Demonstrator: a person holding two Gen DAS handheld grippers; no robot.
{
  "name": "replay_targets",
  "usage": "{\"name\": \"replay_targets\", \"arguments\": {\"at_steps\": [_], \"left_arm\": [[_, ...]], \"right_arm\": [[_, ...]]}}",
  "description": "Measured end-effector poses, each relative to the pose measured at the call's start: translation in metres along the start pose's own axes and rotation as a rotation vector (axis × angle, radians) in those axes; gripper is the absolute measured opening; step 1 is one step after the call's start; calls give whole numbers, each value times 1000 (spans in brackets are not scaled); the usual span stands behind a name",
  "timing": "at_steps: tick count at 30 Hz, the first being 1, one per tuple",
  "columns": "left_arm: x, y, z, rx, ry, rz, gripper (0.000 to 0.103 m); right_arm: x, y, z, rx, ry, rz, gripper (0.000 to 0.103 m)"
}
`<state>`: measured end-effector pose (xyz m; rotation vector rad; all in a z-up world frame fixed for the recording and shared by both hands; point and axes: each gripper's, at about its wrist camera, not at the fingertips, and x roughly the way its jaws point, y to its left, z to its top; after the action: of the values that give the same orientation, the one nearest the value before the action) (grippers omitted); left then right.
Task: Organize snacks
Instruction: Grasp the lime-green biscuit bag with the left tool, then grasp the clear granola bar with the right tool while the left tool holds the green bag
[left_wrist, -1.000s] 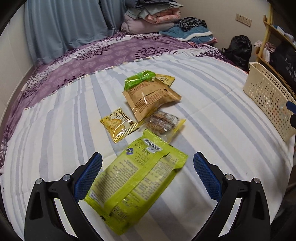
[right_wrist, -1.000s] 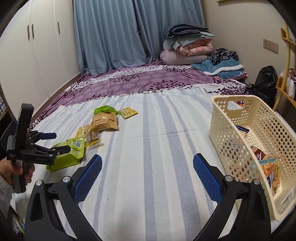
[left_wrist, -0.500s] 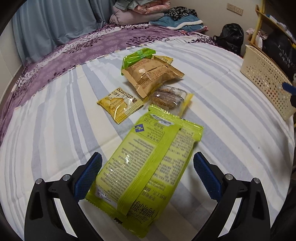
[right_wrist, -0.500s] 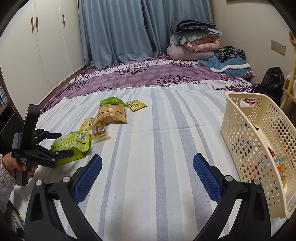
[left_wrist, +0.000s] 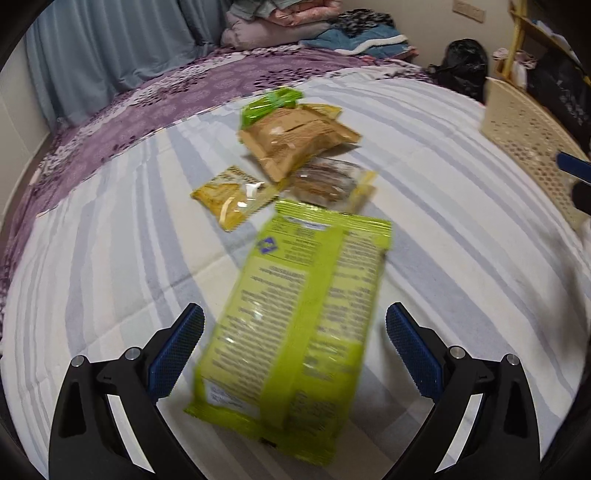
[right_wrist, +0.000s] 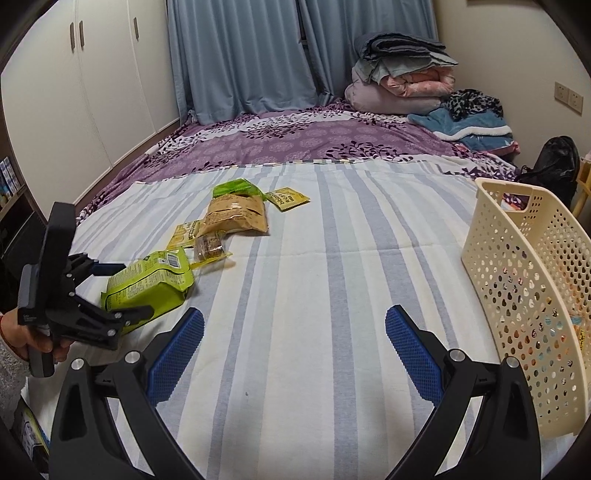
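The left gripper (left_wrist: 293, 349) is wide open, w/ the lime-green packet (left_wrist: 295, 317) between its fingers, lying on the striped sheet (left_wrist: 443, 236); neither pad touches it yet. Risk: the packet is wide and puffy, so closing may crush it or let it slip. The right gripper (right_wrist: 293, 350) is open and holds nothing. The basket (right_wrist: 524, 295) is well apart, so a loose hold may drop the packet on the way.

Blue curtains (right_wrist: 243, 55), white wardrobe (right_wrist: 92, 81)

Lime-green snack pack (left_wrist: 299, 317) lies flat, seam side up, beside yellow (left_wrist: 232, 195), brown (left_wrist: 295, 142) and clear (left_wrist: 325, 181) packets.
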<state>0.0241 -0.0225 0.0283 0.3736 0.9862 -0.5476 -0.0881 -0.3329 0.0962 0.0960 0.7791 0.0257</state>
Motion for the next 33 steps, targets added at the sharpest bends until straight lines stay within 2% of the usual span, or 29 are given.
{"name": "replay_targets", "arguments": {"at_steps": [2,3,4,5,8,10,12,22,25,29,33], "left_arm": [[6,5,3,-18,3,3,100],[8,7,4,-30,-2,-11,97],[9,8,4,-38,-2,-27,89],[9,8,4,-45,-5,-41,88],[6,8,0,-63,-27,-19,83],[0,11,-4,-109,-44,24,74],[-7,16,-7,-157,-60,37,70],[-42,47,-30,-315,-108,117,70],[-52,57,-32,-347,-128,134,70],[-61,63,-37,-377,-136,148,70],[-64,63,-44,-413,-143,130,70]], "right_arm": [[2,4,-1,-10,0,3,98],[2,6,-2,-13,1,3,98],[3,7,-2,-15,3,2,98],[4,7,-2,-15,5,0,98],[11,7,-1,-15,17,-4,98],[18,8,1,-15,28,2,98],[25,11,4,-28,30,9,98],[77,53,27,-125,43,79,98],[99,66,33,-145,71,109,98],[127,79,40,-146,117,144,98],[145,92,45,-179,129,155,97]]}}
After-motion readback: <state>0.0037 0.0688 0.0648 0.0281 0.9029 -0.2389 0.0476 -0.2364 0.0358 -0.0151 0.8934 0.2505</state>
